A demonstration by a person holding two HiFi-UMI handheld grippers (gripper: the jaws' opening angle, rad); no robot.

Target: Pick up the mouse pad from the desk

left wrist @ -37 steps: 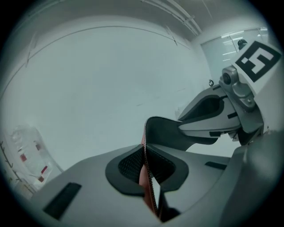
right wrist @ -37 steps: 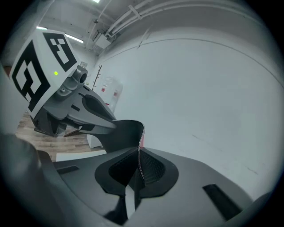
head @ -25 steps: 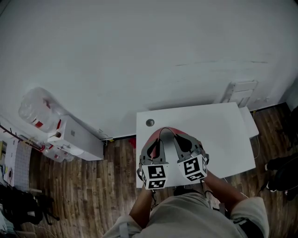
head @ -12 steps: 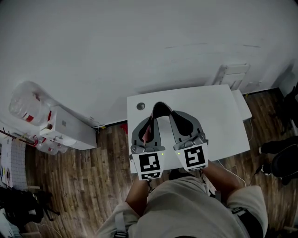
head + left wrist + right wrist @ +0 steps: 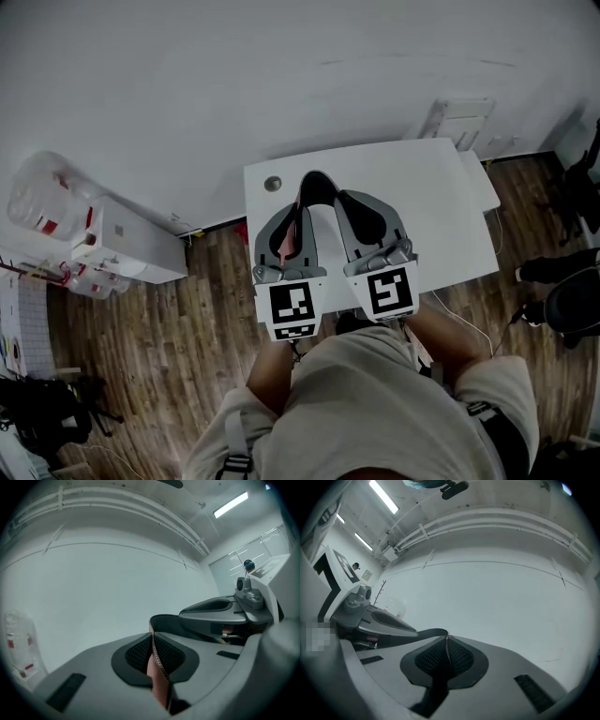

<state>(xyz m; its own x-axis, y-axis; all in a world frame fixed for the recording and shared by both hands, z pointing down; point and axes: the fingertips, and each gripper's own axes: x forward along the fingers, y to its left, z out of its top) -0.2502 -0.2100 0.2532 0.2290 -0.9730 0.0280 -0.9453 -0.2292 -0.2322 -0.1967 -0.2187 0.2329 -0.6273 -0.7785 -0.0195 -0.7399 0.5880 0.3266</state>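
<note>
Closest in, a person's pale-clothed torso (image 5: 375, 403) fills the low edge of the head view, and the two marker cubes (image 5: 295, 312) sit just ahead of it, side by side. The left claw (image 5: 298, 211) and the right claw (image 5: 345, 208) reach forward from them, near each other and roughly parallel.

In the left gripper view the jaws are pinched narrow on the mouse pad (image 5: 157, 677). Its thin stitched edge stands upright between the ribbed pads, with a pink face showing on one side. In the right gripper view the jaws are likewise closed tight on another part of the same edge, where the dark face shows. Between the two grips the pad bows forward in a dark loop that joins one claw tip to the other, and in both gripper views it is seen against the wall rather than lying flat.

Under and beyond the claws lies the white tabletop (image 5: 441, 216). A small round grommet (image 5: 273, 184) is set in it just past the left claw's tip and slightly to its left. Further off, a pale wall (image 5: 281, 75) rises behind the tabletop. Well out to the left of the left claw, a low white cabinet (image 5: 131, 248) stands on the wooden floor (image 5: 169, 356), with a clear plastic bottle (image 5: 42, 202) at its far end
</note>
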